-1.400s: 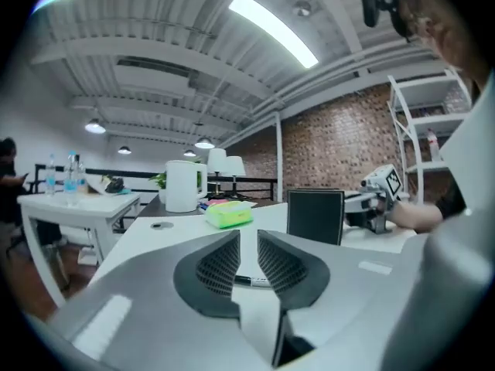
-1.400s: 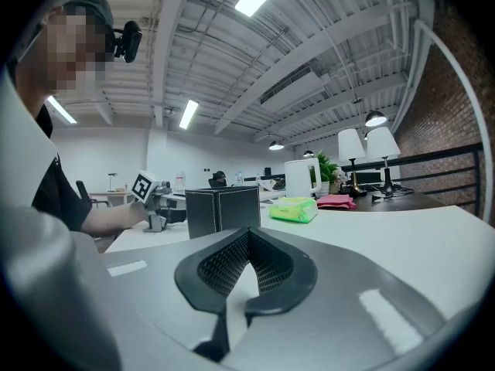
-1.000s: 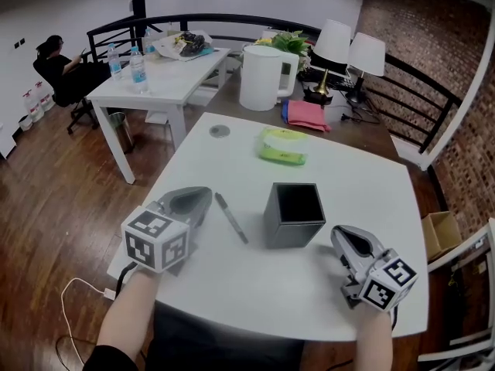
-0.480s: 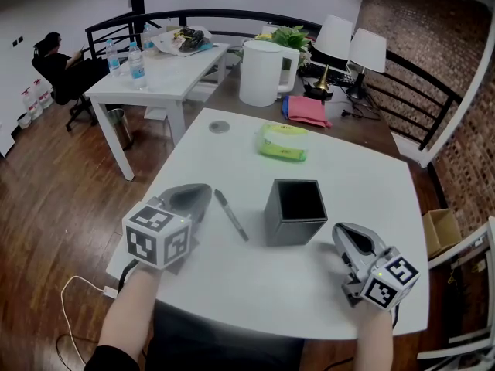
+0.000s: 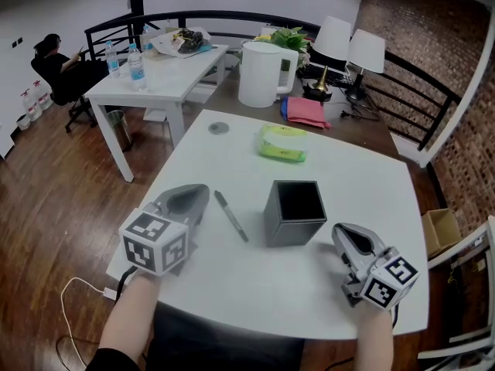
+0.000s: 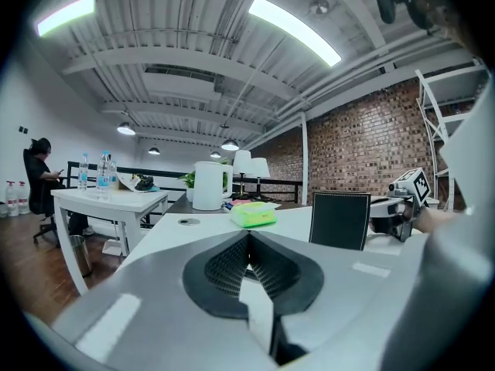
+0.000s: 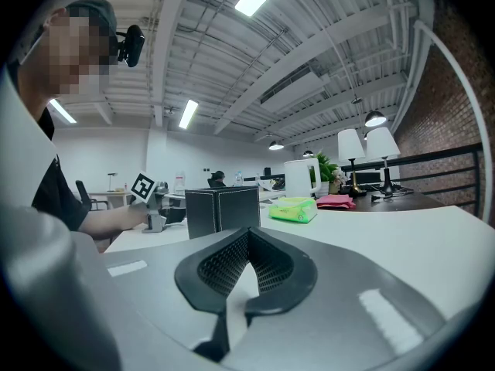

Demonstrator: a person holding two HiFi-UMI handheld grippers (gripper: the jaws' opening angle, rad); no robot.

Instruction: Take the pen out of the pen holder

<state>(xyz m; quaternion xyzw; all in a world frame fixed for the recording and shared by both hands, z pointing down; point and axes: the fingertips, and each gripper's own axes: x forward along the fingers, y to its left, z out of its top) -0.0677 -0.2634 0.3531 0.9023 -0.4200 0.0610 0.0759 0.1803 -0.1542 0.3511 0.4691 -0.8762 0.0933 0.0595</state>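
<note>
Nothing has visibly moved since a second ago: the slim black pen (image 5: 230, 216) already lies flat on the table (image 5: 255, 288), just left of the empty-looking holder (image 5: 294, 215), so the task seems done, with left gripper (image 5: 193, 195) and right gripper (image 5: 346, 235) both closed on nothing.

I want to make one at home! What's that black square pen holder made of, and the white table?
The pen holder looks like dark matte leather or faux leather: pale stitching runs along its edges. The table seems to be white laminate or painted board, smooth with a soft sheen; which one is hard to tell.
</note>
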